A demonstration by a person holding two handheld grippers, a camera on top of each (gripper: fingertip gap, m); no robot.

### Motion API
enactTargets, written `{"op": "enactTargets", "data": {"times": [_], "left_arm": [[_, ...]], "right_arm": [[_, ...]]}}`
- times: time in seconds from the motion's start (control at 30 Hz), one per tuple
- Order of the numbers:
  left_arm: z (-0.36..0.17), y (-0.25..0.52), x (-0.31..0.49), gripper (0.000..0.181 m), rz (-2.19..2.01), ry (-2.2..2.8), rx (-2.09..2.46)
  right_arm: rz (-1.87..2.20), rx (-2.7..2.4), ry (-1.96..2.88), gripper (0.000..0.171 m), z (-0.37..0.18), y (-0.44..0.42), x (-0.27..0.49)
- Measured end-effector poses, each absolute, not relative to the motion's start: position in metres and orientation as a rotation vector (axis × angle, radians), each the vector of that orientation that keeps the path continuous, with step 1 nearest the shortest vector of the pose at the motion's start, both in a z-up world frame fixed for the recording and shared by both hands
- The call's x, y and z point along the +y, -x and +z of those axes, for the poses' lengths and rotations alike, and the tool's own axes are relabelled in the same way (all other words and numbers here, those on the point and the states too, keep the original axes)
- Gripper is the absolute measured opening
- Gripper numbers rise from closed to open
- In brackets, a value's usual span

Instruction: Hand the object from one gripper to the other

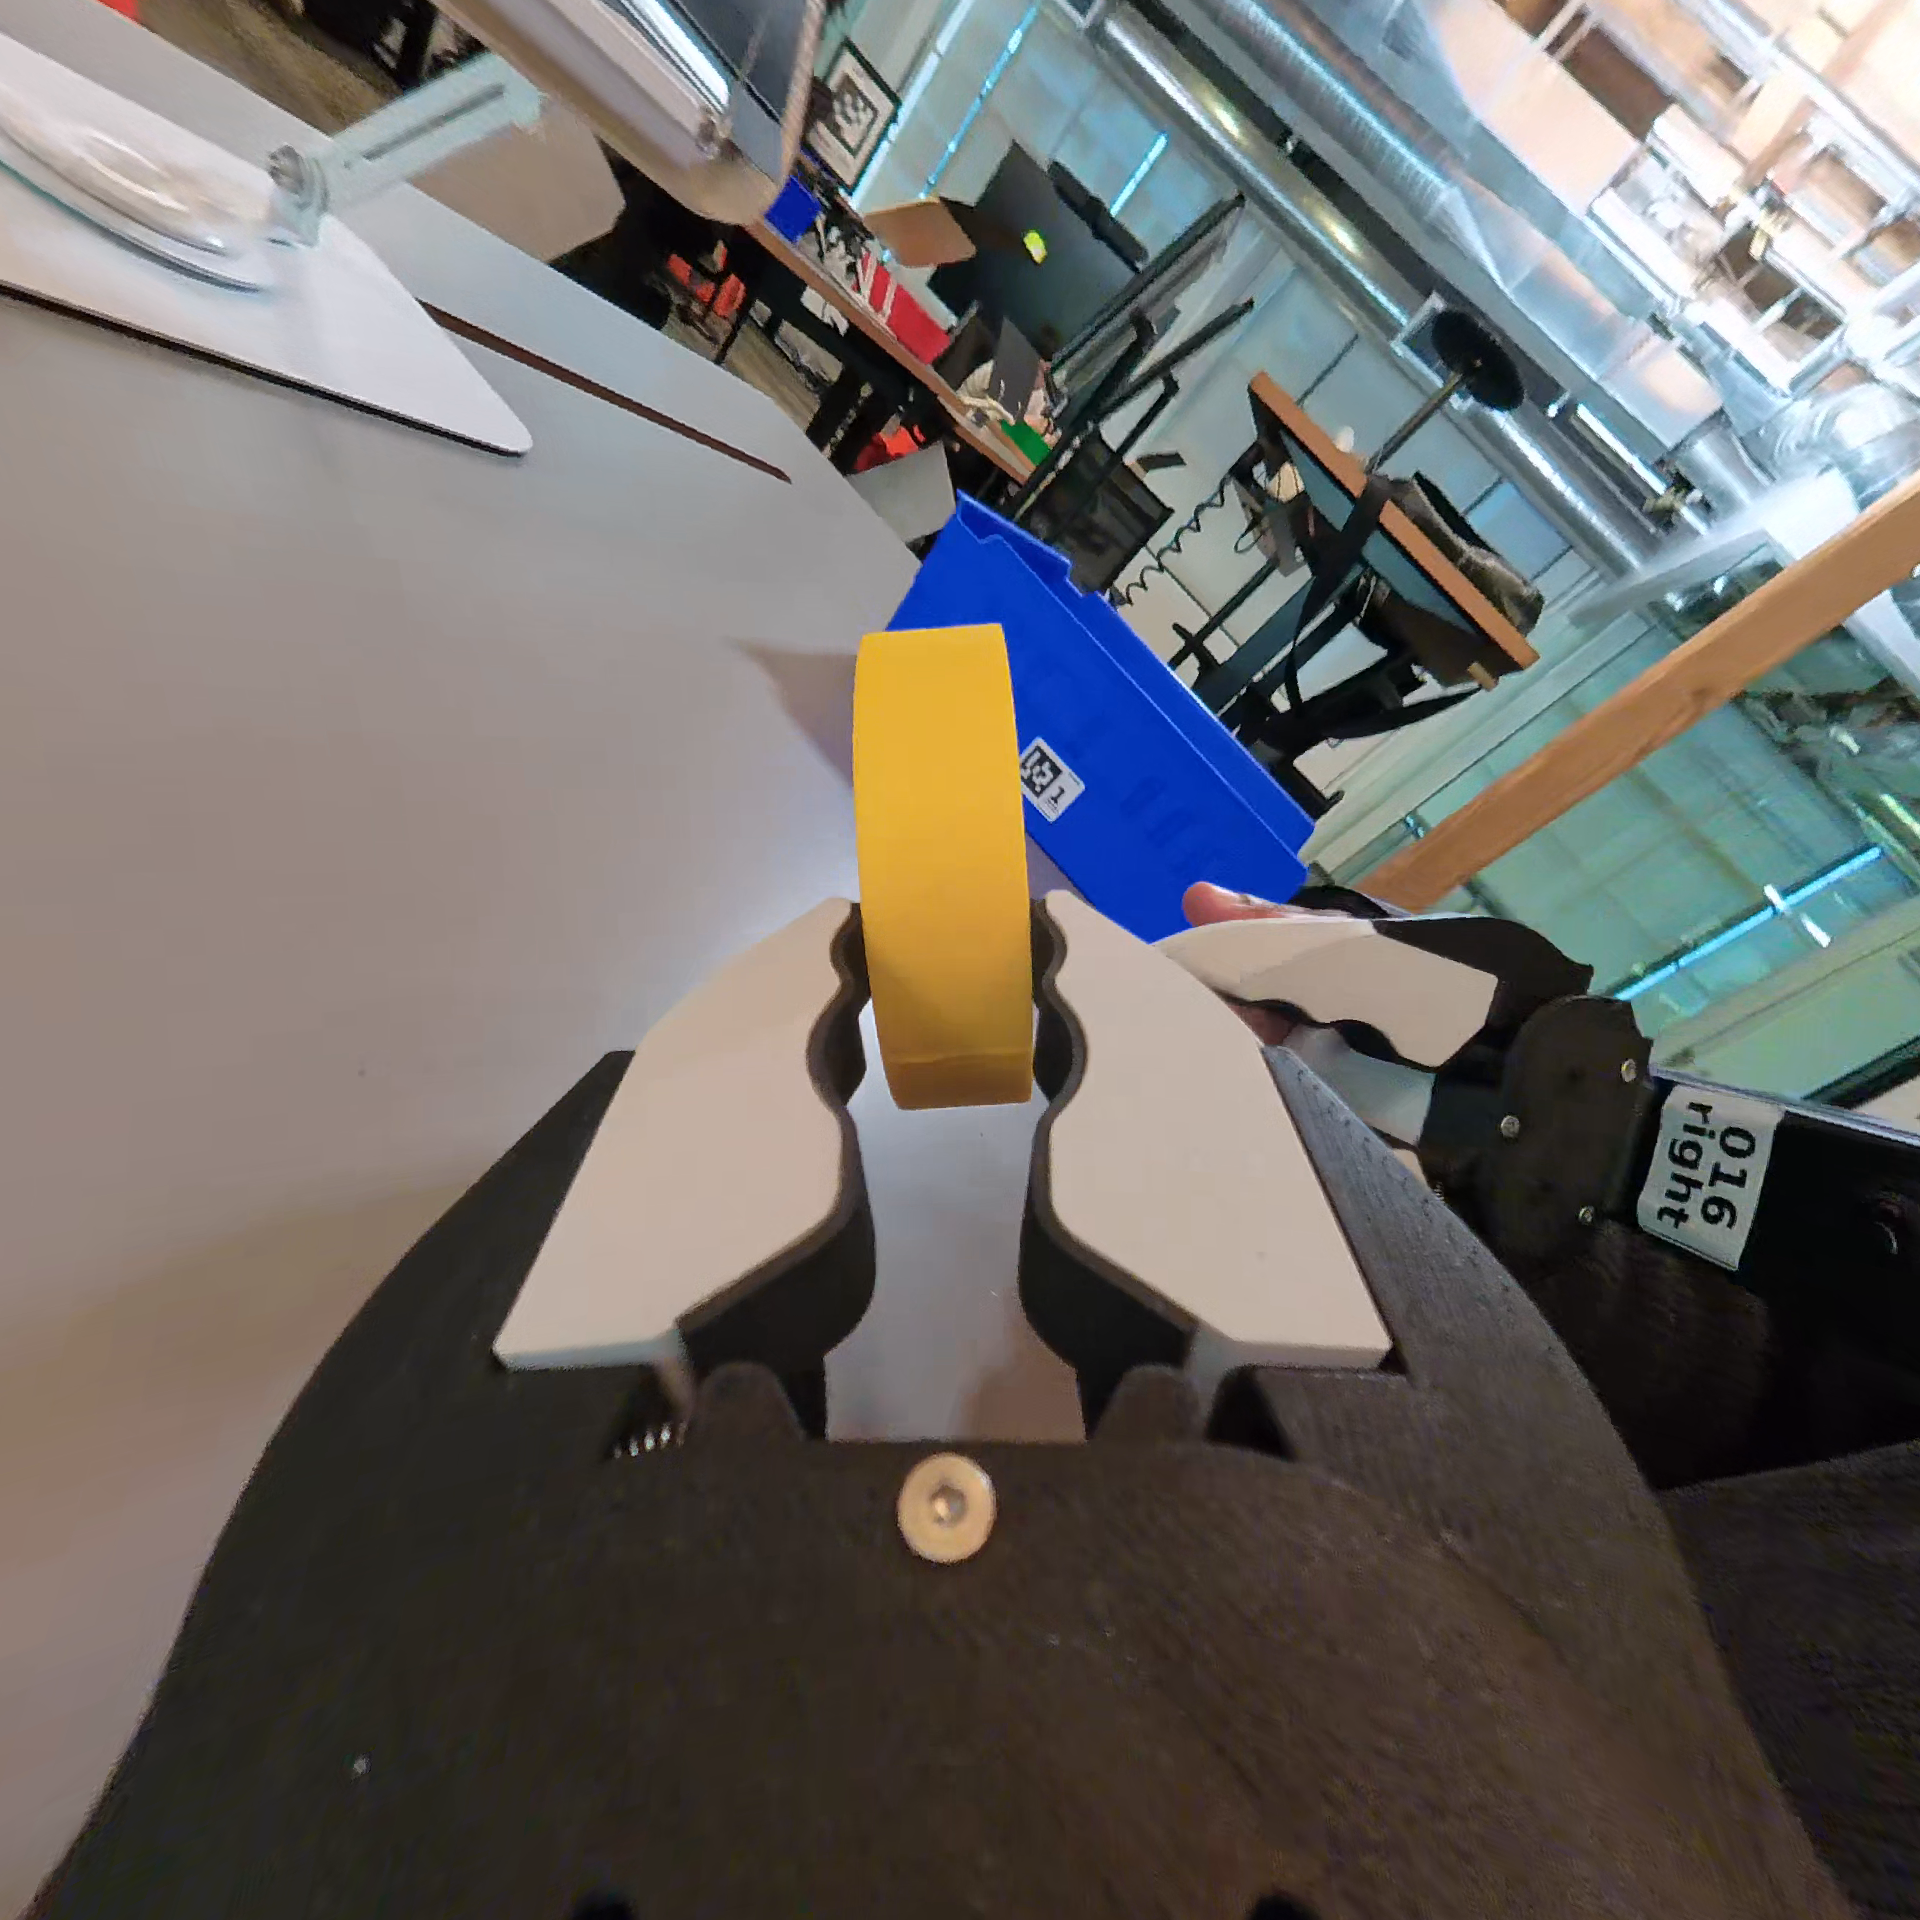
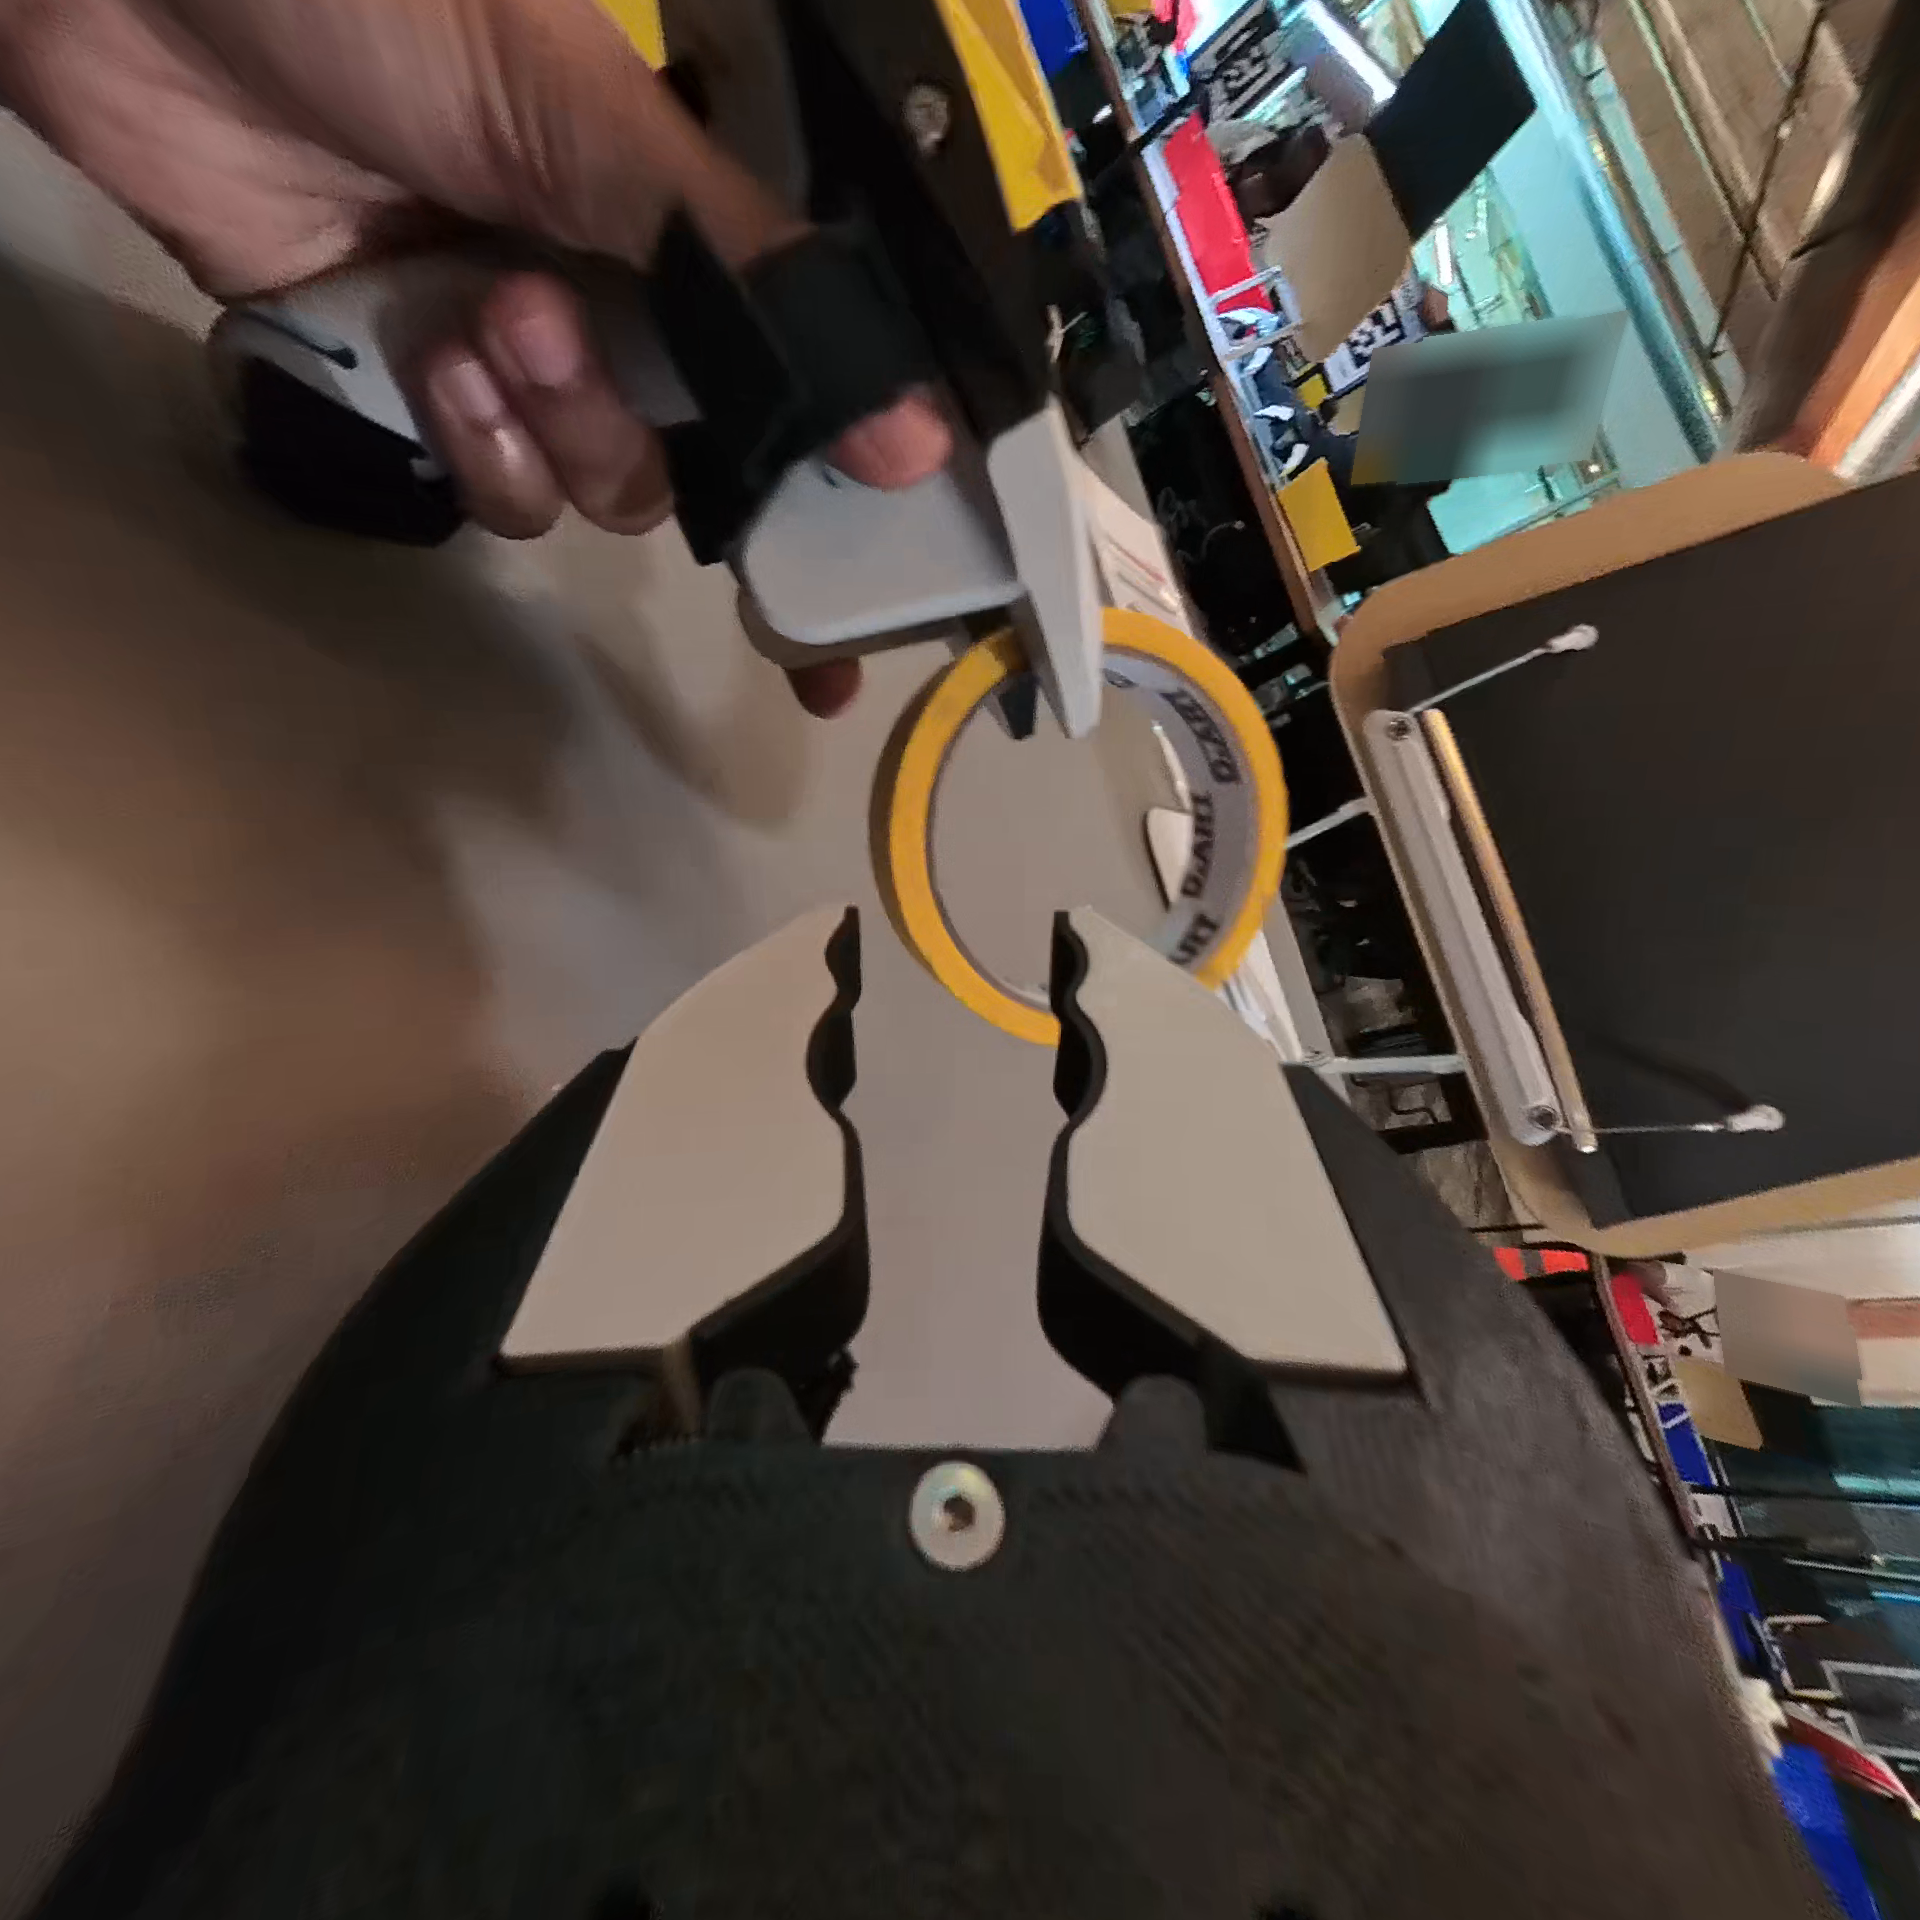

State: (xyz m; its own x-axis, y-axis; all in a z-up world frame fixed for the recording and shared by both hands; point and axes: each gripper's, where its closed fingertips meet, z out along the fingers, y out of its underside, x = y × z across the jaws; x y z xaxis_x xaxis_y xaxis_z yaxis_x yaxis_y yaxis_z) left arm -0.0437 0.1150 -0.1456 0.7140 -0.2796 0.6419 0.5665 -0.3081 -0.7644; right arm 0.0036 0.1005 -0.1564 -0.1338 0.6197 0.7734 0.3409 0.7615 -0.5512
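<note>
A yellow tape roll (image 1: 940, 831) stands edge-on between the fingers of my left gripper (image 1: 945, 925), which is shut on its flat sides and holds it above the grey table (image 1: 416, 727). In the right wrist view the roll (image 2: 896, 831) shows as a ring, and the left gripper (image 2: 1029, 686) clamps its upper rim. My right gripper (image 2: 956, 925) is open. The roll's lower rim sits just beyond its tips, close against the right finger (image 2: 1143, 1091). The right gripper also shows at the right of the left wrist view (image 1: 1340, 977).
A blue bin (image 1: 1143, 769) stands on the table behind the roll. A white board (image 1: 312, 312) with a glass dish (image 1: 125, 177) lies at the far left. A person's hand (image 2: 499, 416) holds the left gripper. A black panel with a tan edge (image 2: 1662, 831) stands to the right. Across from one pair of fingers to the other is roughly 6 centimeters.
</note>
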Motion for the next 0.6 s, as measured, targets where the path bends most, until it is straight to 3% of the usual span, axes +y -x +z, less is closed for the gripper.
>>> {"op": "enactTargets", "data": {"times": [0.3,0.43,0.6], "left_arm": [[-0.143,0.017,0.114,0.03,-0.866,1.714,-0.126],[-0.142,0.014,0.113,0.03,-0.884,1.712,-0.111],[-0.136,0.011,0.111,0.03,-0.873,1.686,-0.063]], "right_arm": [[0.159,-1.851,0.751,0.031,-0.18,-0.005,0.105],[0.075,-1.852,0.693,0.014,-0.182,-0.004,0.105],[0.072,-1.861,0.698,0.012,-0.181,-0.005,0.102]]}}
